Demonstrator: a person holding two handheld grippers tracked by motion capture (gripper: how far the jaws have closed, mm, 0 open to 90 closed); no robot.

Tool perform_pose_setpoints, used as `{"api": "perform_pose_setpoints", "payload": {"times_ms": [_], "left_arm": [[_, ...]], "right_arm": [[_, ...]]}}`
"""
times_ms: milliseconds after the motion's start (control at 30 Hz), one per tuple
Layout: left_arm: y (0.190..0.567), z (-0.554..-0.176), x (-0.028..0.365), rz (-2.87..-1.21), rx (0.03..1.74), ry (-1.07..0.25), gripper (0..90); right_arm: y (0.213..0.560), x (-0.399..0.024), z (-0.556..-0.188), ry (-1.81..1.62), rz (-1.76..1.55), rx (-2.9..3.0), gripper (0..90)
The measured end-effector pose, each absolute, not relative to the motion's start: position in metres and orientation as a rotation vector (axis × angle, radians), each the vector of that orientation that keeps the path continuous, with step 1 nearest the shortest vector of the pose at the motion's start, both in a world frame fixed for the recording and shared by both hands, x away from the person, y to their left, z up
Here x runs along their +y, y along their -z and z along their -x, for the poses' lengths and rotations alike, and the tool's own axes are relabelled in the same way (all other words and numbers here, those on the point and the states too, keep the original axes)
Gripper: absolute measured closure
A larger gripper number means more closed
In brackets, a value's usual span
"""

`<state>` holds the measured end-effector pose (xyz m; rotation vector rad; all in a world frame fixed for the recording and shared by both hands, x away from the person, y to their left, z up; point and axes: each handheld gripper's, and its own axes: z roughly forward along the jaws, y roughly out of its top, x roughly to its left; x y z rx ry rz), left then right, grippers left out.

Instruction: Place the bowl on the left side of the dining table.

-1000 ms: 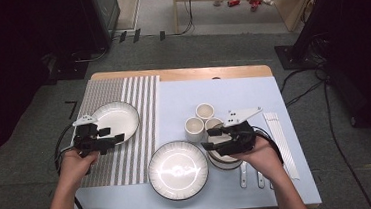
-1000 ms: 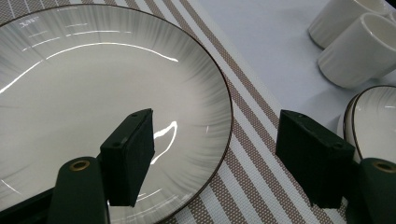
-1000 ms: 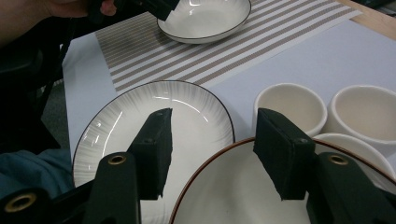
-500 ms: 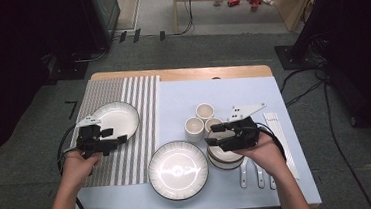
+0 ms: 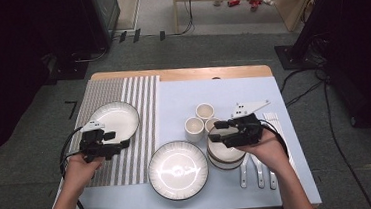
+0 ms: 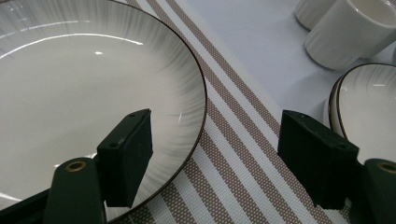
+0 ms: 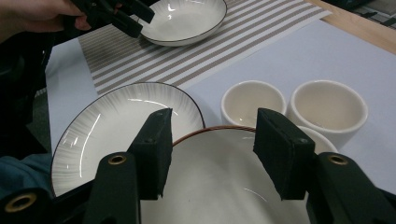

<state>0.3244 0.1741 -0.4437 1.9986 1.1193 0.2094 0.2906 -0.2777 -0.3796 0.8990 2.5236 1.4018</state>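
Note:
A white plate with a dark rim (image 5: 117,117) lies on the striped mat. My left gripper (image 5: 125,143) hovers at its near right edge and is open. In the left gripper view one pad (image 6: 130,154) is over the plate (image 6: 70,84) and the other pad (image 6: 317,158) is over the mat, with the rim between them and untouched. My right gripper (image 5: 213,132) is open over a stack of bowls (image 5: 225,154). In the right gripper view (image 7: 212,149) its jaws stand apart above the top bowl's brown rim (image 7: 219,128).
A large dark-rimmed plate (image 5: 177,169) sits at the front middle on the pale blue mat (image 5: 232,88). Three cream cups (image 5: 194,128) stand behind the bowls. White cutlery (image 5: 256,174) lies to the right of the stack. The striped mat (image 5: 138,98) covers the table's left side.

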Motion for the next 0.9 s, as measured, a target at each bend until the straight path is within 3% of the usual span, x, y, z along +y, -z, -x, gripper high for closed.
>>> {"api": "perform_pose_setpoints", "payload": {"times_ms": [900], "left_arm": [[0.460, -0.298, 0.170, -2.007, 1.002, -0.204, 24.6]], "right_arm": [[0.385, -0.296, -0.290, -1.377, -0.975, 2.479, 48.0]]}}
